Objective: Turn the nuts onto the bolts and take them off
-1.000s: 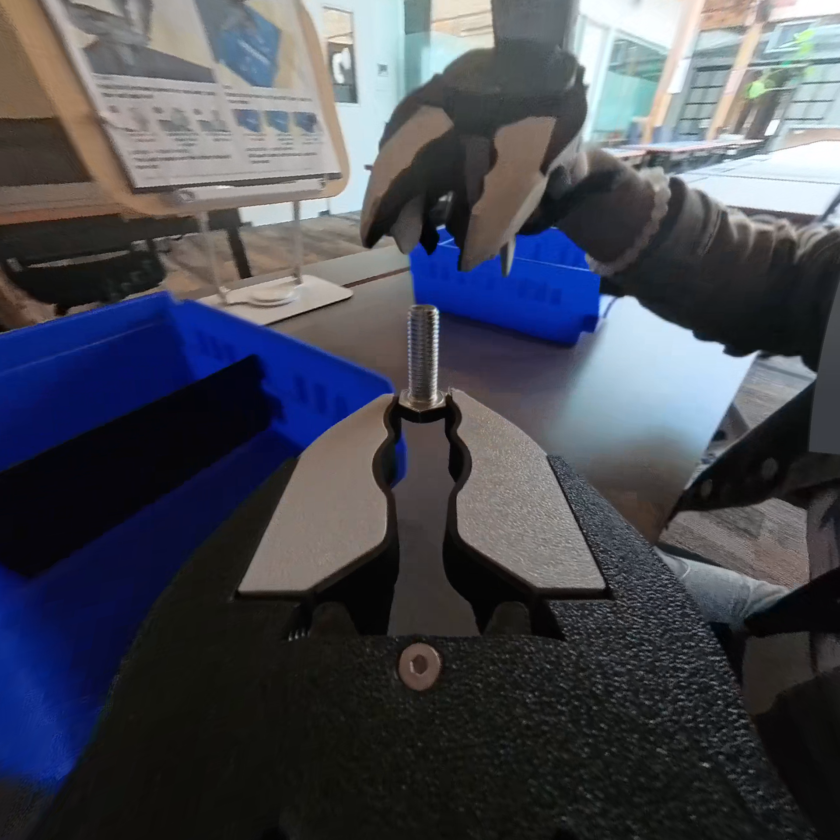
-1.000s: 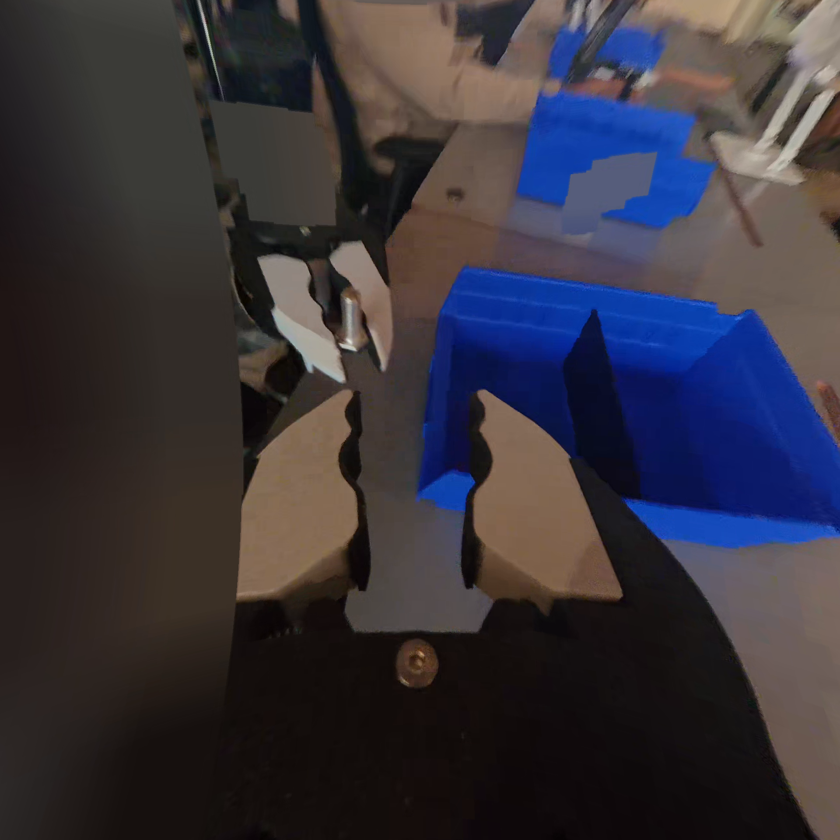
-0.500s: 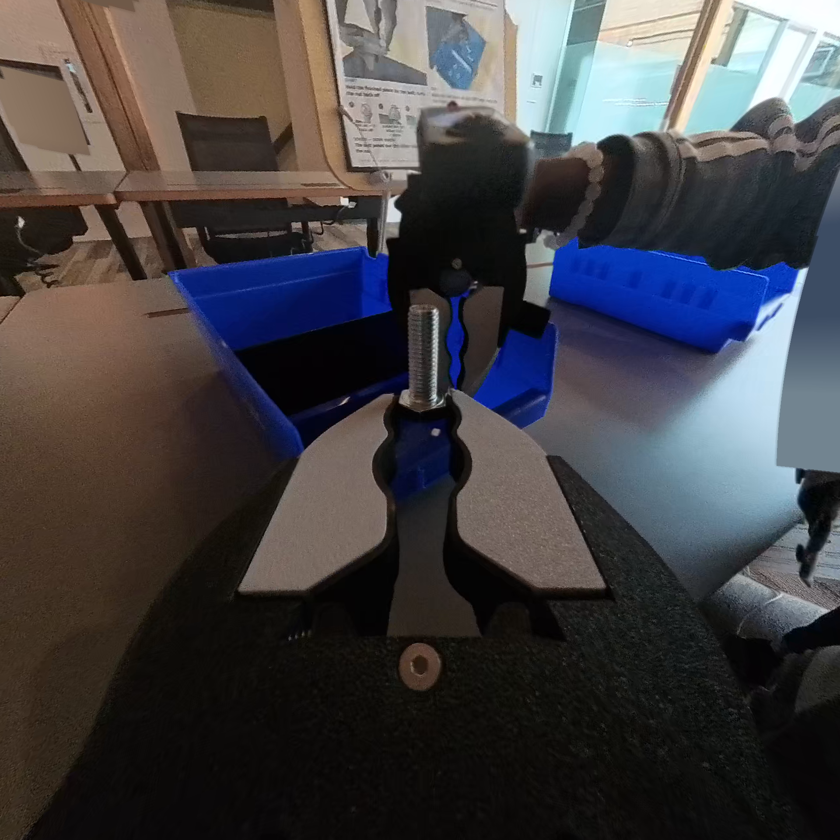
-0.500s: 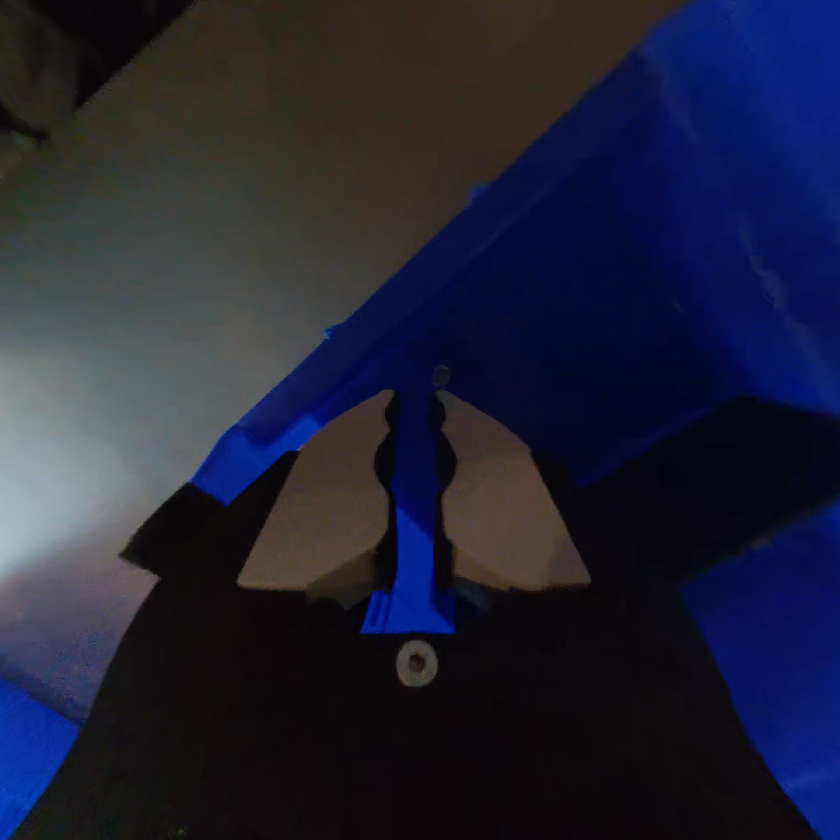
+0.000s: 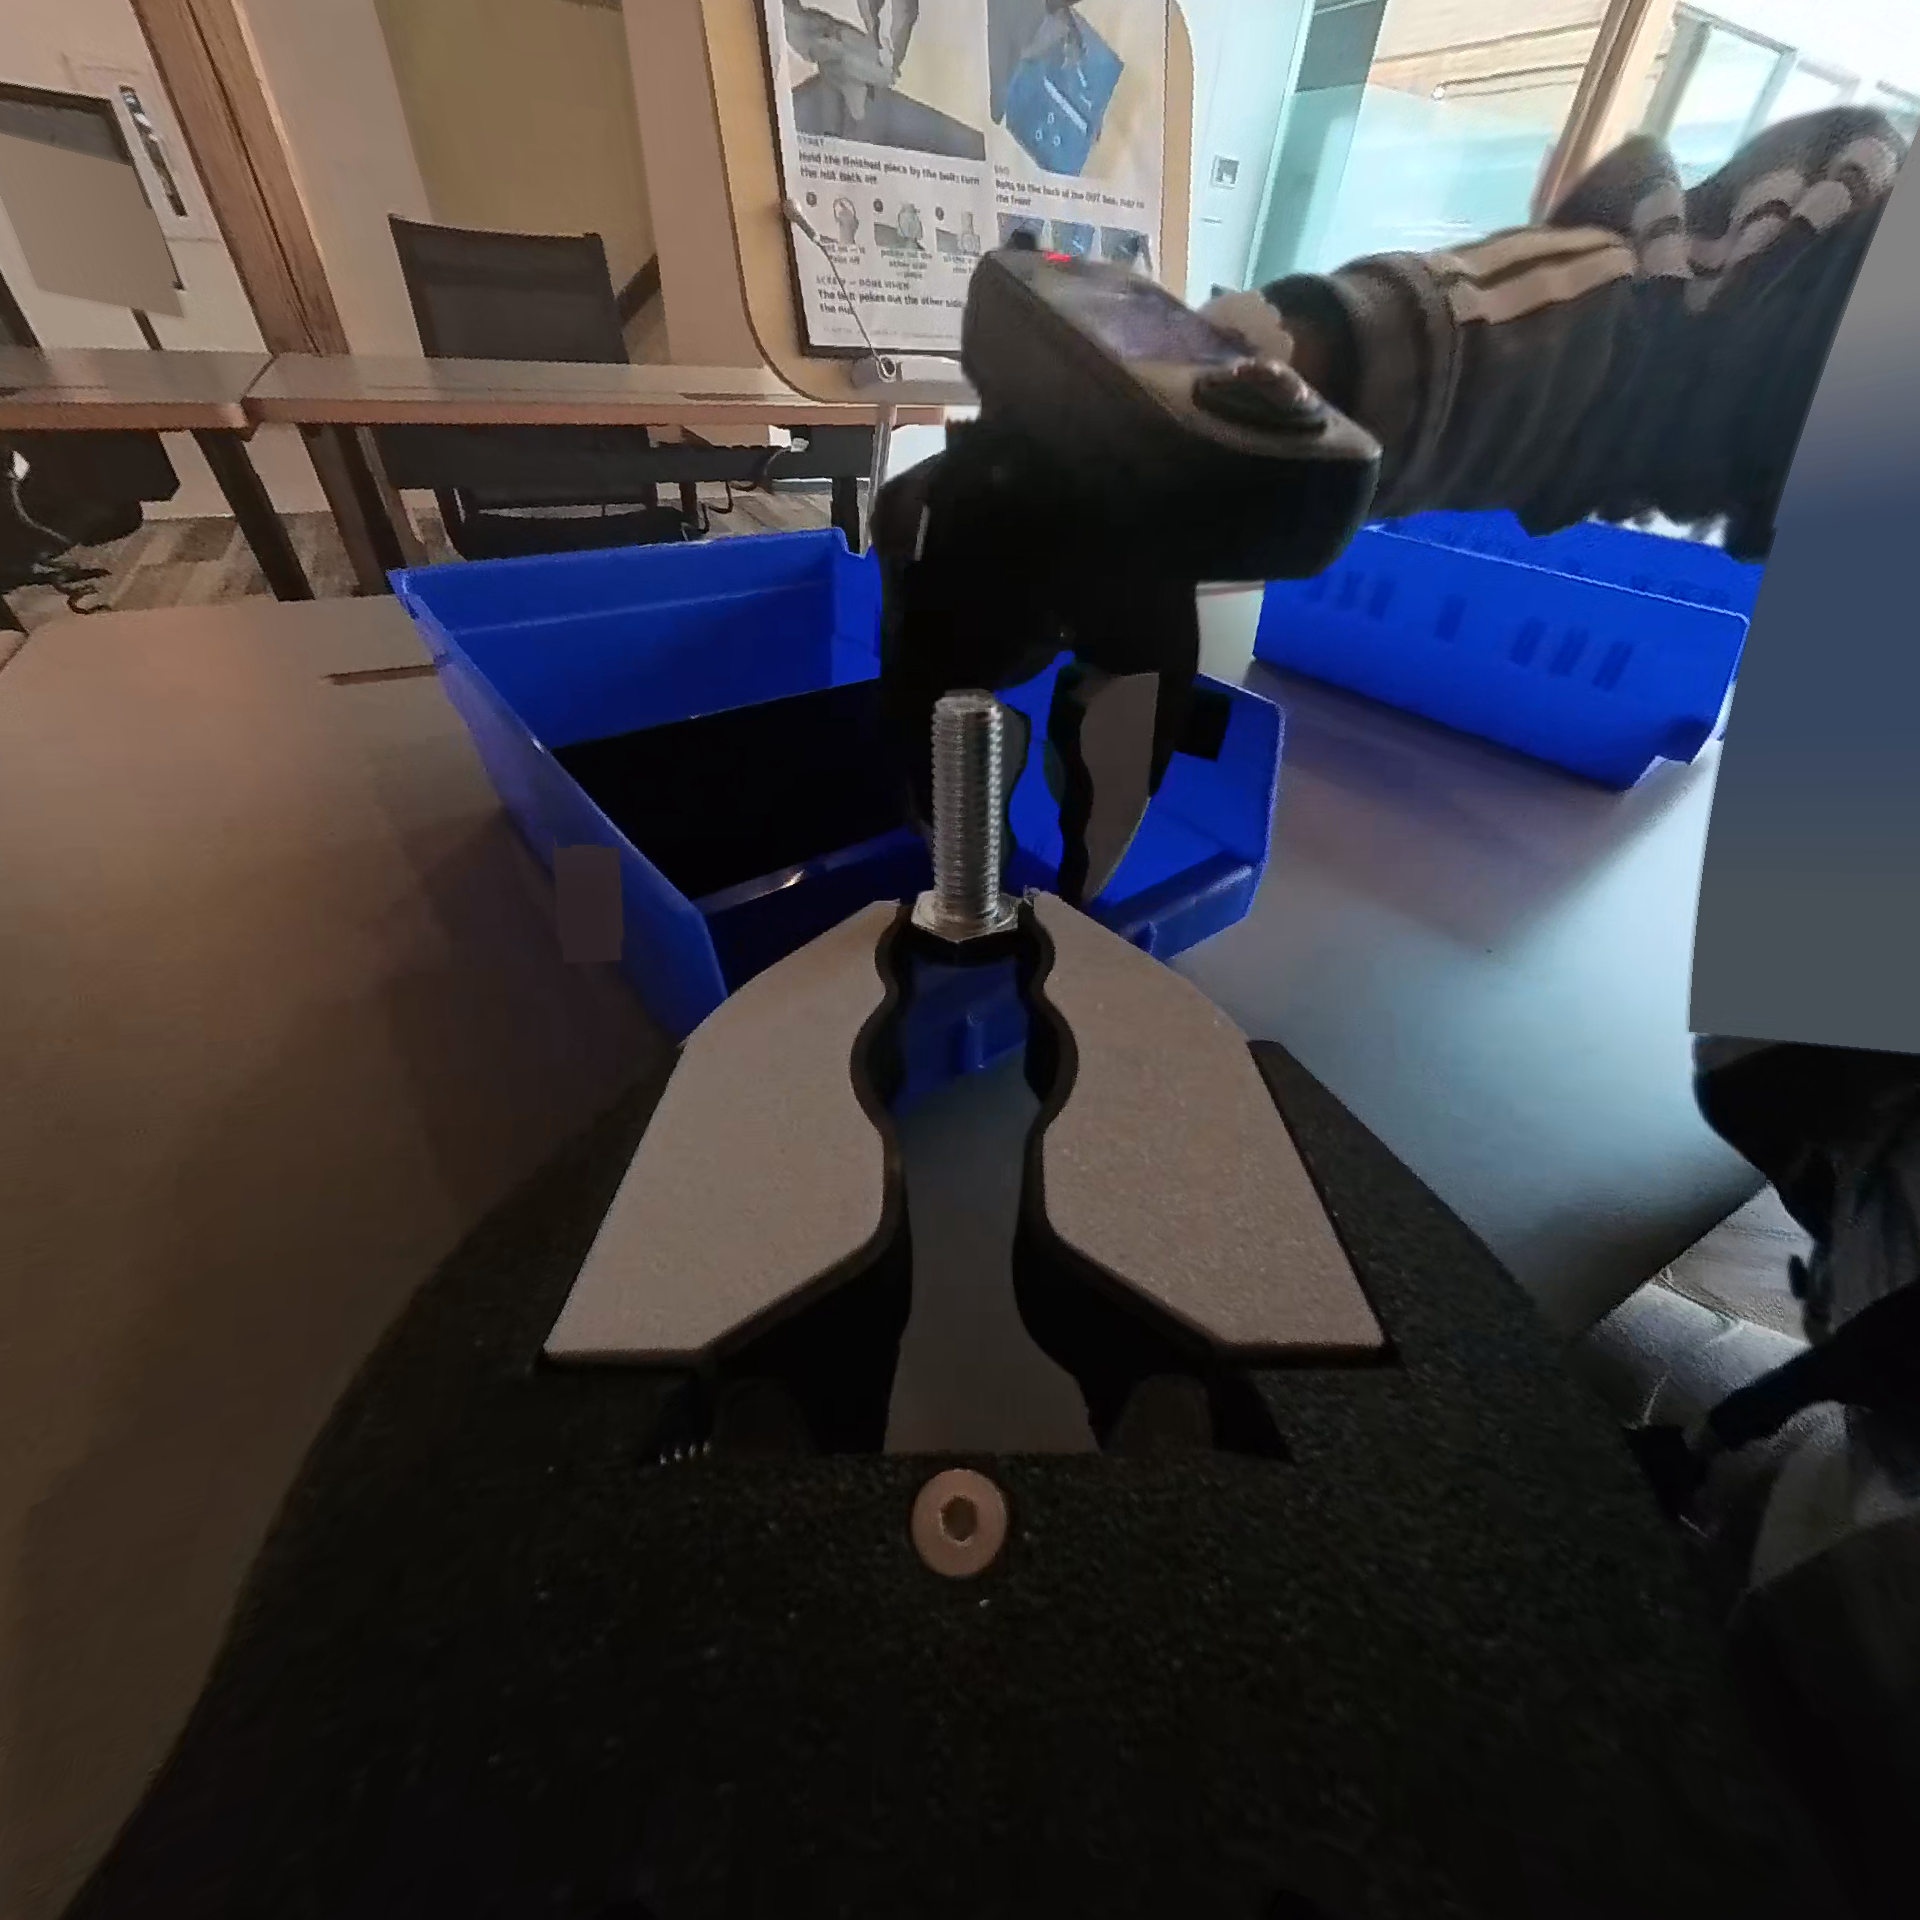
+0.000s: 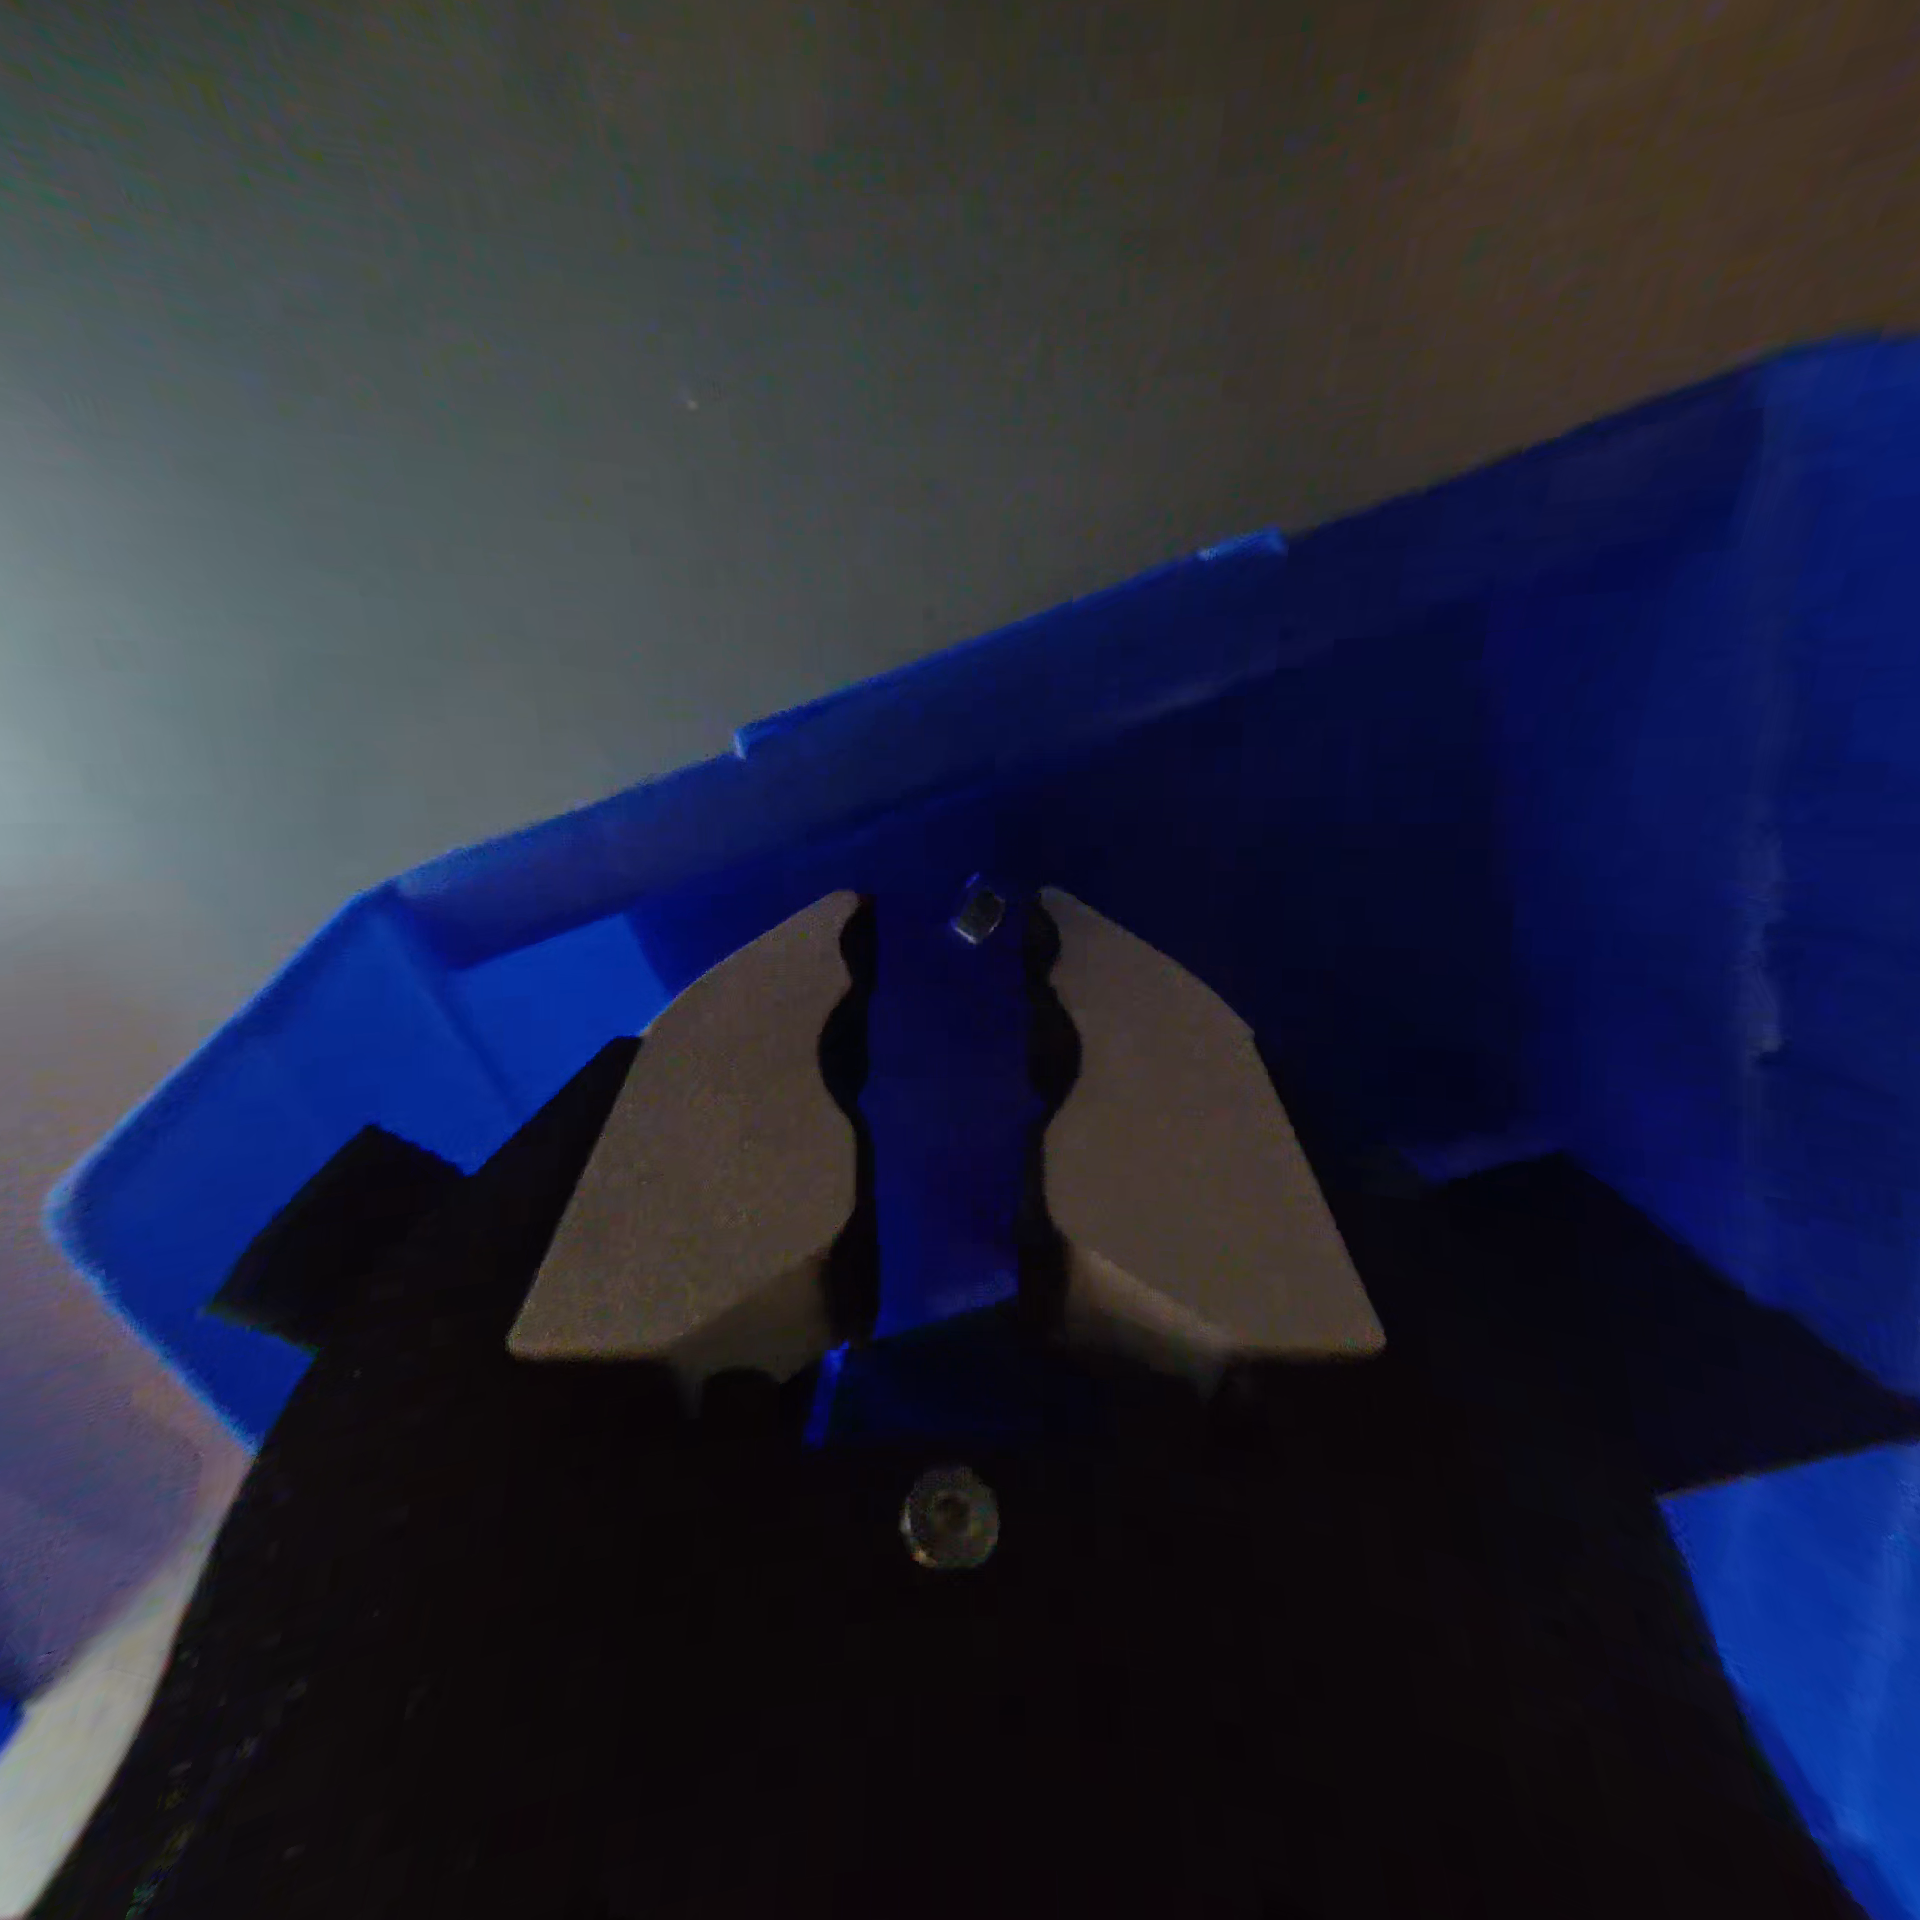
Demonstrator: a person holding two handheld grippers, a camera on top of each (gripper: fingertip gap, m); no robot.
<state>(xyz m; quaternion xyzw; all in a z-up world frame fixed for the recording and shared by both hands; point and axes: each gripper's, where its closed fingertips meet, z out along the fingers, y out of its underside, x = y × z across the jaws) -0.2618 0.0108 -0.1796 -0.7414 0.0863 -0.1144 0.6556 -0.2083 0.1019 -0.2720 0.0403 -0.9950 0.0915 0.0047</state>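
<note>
Left gripper [image 5: 966,920] pinching bolt [image 5: 966,800] by head, shank upright beyond tips. Right gripper [image 6: 951,904] spread inside blue bin [image 6: 582,852], nut [image 6: 980,918] between tips. Step judged: nut pickup. Next: close squarely on flats.

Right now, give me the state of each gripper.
Left gripper: shut on the bolt, gripped by its head, thread pointing up.
Right gripper: open, empty, down in the blue bin with a nut between its tips.

The right claw [image 6: 951,904] reaches down into a blue bin [image 6: 1558,831], its fingers apart. A small metal nut [image 6: 979,920] lies between the fingertips, untouched. Grey worktop [image 6: 727,364] shows beyond the bin's rim.
</note>
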